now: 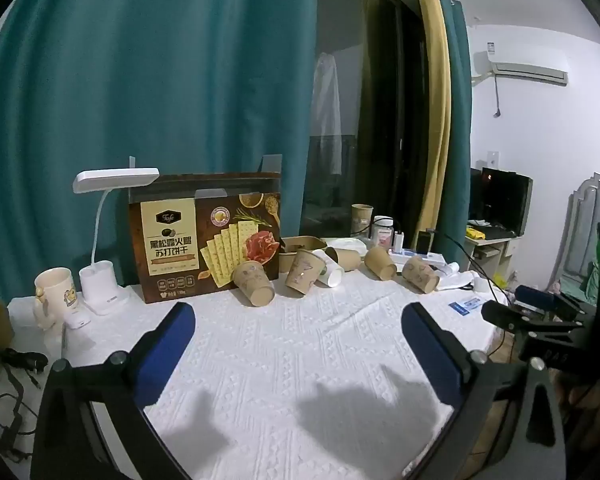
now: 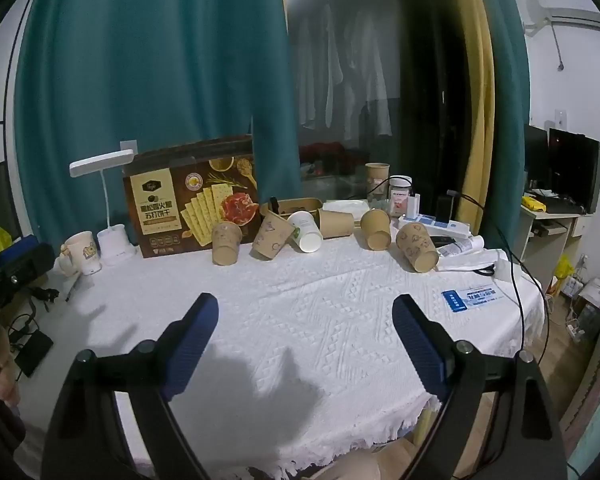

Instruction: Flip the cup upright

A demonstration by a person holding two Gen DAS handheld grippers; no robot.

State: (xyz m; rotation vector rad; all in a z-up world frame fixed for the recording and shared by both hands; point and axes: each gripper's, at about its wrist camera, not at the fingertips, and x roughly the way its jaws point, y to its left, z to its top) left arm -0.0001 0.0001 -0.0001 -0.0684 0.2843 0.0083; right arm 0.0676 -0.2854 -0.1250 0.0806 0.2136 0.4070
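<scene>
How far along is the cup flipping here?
Nothing looks done: the paper cups lie tipped in a row before the cracker box. Nothing is in hand; the left hand-held gripper and right hand-held gripper are open, short of them. Every flip remains.

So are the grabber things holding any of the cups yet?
No, nothing is held. The left gripper and right gripper are both open over the white tablecloth, and the tipped paper cups sit farther back, untouched.

worktop [image 1: 300, 360] under a white textured cloth, brown cracker box [image 1: 206, 240] standing at the back, white desk lamp [image 1: 104, 240] beside it, cream mug [image 1: 56, 292] at far left, teal curtain [image 1: 160, 80] behind, blue card [image 2: 466, 300] near right edge, black monitor [image 2: 572, 174] on a side desk
</scene>
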